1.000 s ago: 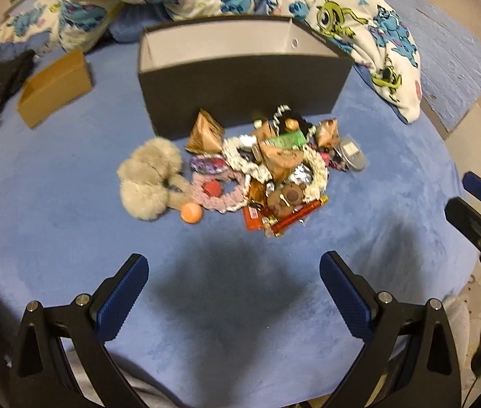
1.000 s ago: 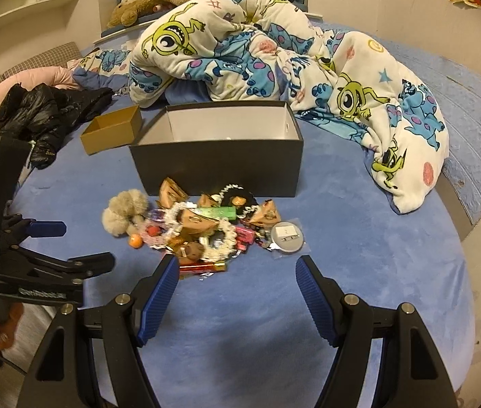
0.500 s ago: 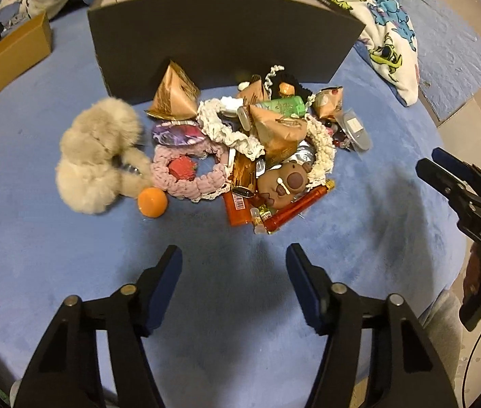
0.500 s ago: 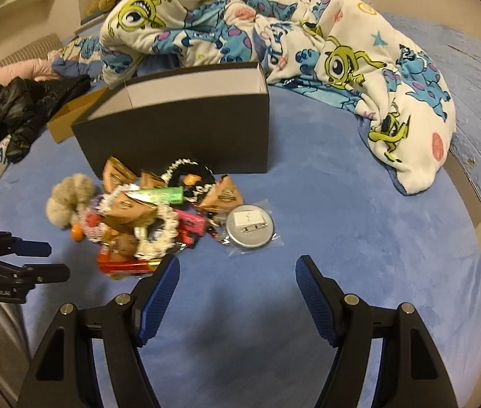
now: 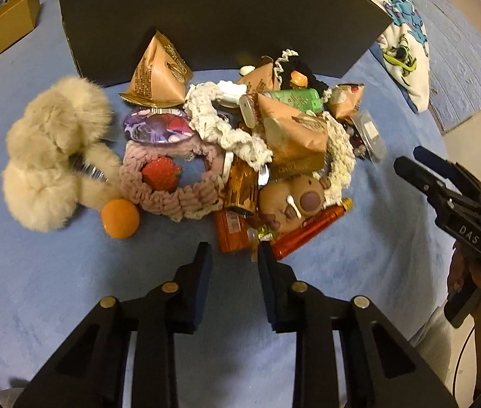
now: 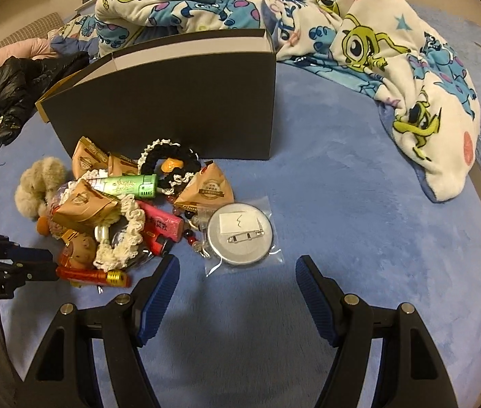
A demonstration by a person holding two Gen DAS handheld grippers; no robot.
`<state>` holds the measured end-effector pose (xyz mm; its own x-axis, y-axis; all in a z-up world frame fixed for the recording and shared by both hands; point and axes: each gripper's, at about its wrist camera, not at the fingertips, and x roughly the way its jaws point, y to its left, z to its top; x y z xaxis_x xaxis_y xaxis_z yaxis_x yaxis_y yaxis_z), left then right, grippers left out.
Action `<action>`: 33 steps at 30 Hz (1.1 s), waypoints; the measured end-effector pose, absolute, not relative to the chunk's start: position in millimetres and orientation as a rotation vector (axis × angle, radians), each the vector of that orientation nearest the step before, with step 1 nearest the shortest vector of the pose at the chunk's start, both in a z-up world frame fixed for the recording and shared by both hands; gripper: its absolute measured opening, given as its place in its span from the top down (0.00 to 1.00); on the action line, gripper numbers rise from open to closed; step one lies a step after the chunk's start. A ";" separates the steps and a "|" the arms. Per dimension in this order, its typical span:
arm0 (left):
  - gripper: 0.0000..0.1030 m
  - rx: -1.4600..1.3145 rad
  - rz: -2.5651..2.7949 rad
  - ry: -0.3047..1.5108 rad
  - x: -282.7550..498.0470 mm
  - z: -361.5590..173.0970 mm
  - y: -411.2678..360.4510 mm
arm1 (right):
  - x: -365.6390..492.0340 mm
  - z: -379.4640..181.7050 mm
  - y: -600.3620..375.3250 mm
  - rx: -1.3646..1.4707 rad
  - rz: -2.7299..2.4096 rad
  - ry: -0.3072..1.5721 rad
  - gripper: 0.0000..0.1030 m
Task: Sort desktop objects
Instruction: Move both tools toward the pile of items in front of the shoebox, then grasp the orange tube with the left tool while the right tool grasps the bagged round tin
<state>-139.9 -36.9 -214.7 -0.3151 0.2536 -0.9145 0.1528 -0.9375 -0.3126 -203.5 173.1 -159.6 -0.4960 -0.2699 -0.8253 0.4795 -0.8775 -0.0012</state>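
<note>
Jumbled pile (image 5: 240, 156) of snack packets, scrunchies, lighters, fluffy toy on blue blanket (image 6: 359, 204), just before black box (image 6: 179, 102). Left gripper (image 5: 233, 255) jaws narrowed, holding nothing, at orange packet (image 5: 232, 229). Right gripper (image 6: 237, 268) jaws wide, near bagged round badge (image 6: 238, 234).

The blanket (image 6: 359, 210) underneath is soft, matt plush. The box (image 6: 172, 108) looks like matt black cardboard. The badge (image 6: 240, 234) is smooth metal in glossy plastic wrap. The pompom (image 5: 50, 156) is fluffy fur.
</note>
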 end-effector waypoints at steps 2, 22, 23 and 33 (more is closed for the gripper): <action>0.73 -1.802 2.440 -0.559 -145.4 -218.2 -38.7 | -205.7 -161.9 172.8 1.252 -2.364 0.312 0.29; 0.72 -1.787 2.443 -0.526 -170.4 -229.7 -37.3 | -246.9 -191.3 167.4 1.323 -2.320 0.325 0.29; 0.72 -1.787 2.443 -0.527 -171.0 -230.2 -37.2 | -248.7 -192.1 168.1 1.327 -2.318 0.309 0.27; 0.71 -1.786 2.451 -0.508 -173.2 -230.6 -34.7 | -252.5 -199.8 154.9 1.291 -2.309 0.415 0.19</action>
